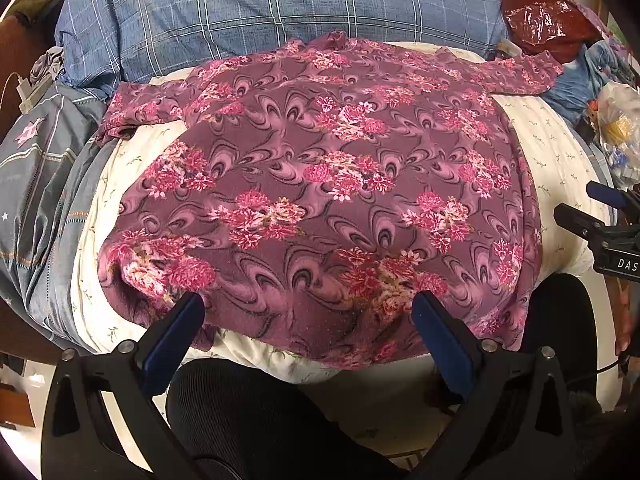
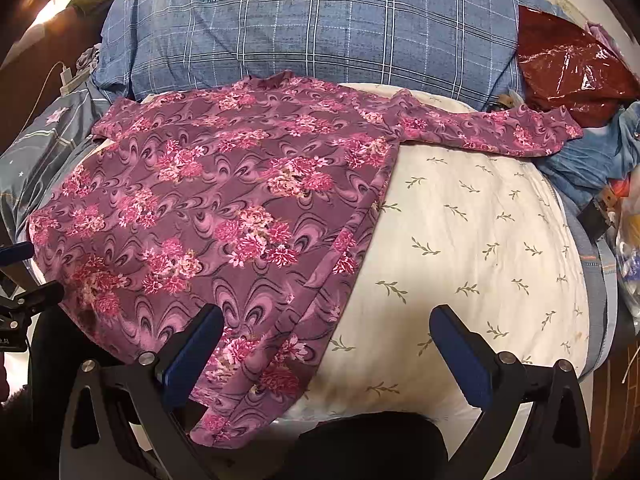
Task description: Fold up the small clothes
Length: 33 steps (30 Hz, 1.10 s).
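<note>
While nothing is yet gripped, the scene reads as follows.

Step in hand: the floral shirt lies spread flat on the cream bedsheet, sleeves out to both sides, so folding seems about to begin.
Left sleeve: it reaches from the shirt toward the grey quilt.
Left hand-held gripper: jaws spread wide, holding nothing, poised at the shirt's near hem.
Shirt body: the collar end lies against the blue plaid pillow.
Right hand-held gripper: jaws apart and empty, astride the shirt's near right corner.
Right sleeve: it stretches from the shirt toward the red plastic bag.
Next move: probably each gripper must close on a hem corner or side edge, pinching one layer cleanly.
</note>
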{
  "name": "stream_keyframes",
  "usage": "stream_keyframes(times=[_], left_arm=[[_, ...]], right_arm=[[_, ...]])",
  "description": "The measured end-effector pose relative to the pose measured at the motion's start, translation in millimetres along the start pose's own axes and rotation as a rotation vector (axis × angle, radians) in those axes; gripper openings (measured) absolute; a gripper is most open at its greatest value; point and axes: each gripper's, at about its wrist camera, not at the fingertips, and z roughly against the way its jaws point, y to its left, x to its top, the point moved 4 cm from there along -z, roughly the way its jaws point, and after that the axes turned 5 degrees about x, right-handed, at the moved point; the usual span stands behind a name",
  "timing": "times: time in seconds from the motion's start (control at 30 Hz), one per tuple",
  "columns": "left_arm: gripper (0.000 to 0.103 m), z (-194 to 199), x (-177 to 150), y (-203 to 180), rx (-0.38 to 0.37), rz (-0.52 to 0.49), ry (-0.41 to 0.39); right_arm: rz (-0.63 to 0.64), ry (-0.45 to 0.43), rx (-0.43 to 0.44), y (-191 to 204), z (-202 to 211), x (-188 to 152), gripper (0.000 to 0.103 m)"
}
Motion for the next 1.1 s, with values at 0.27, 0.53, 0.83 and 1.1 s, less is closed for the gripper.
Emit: stream_keyframes(times=[0.27,0.53,0.83,1.1], left_arm=[[0.103,-2,0,0,-0.005,0.003,0.010],[0.103,11,16,60,-0.027,0.143,-0.007],[0.103,-7,6,148,0.030,0.332,0.077],[0.103,-18,-7,135,0.000,0.358,0.149]], right_arm=[[0.002,0.001,0.012,1,-3,0,0.103],[-0.055,0.010,0.114,-11,-4,-10,0.098],[-0.167,0.103,0.266,-23,-28,-34,0.090],[-0.186,0.148,0.363,-5,-49,-35,0.090]])
